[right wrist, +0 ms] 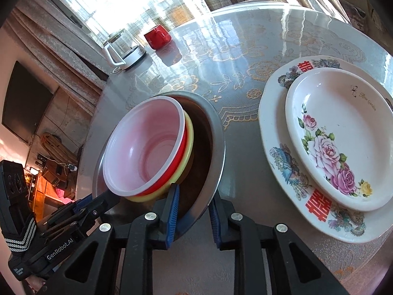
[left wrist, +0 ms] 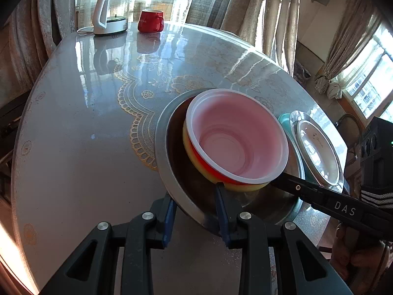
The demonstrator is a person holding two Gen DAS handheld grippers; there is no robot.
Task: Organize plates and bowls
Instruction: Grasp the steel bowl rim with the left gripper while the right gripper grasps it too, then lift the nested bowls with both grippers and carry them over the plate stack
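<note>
A wide metal basin (left wrist: 162, 132) (right wrist: 218, 132) sits on the round table with a red bowl with a white inside (left wrist: 233, 132) (right wrist: 145, 147) nested in a yellow bowl (left wrist: 188, 146) (right wrist: 190, 132), both leaning inside it. My left gripper (left wrist: 194, 191) (right wrist: 98, 196) straddles the basin's near rim, one blue pad outside and one inside, both against it. My right gripper (right wrist: 194, 191) (left wrist: 277, 182) clamps the rim further right the same way. A rose-patterned plate (right wrist: 339, 132) (left wrist: 316, 152) lies on a larger decorated plate (right wrist: 272, 132) to the right.
At the table's far side stand a glass kettle (left wrist: 110, 12) (right wrist: 125, 49) and a red mug (left wrist: 150, 21) (right wrist: 157, 35). Curtains and windows ring the table. The table edge runs close under both grippers. A hand (left wrist: 356, 258) holds the right gripper.
</note>
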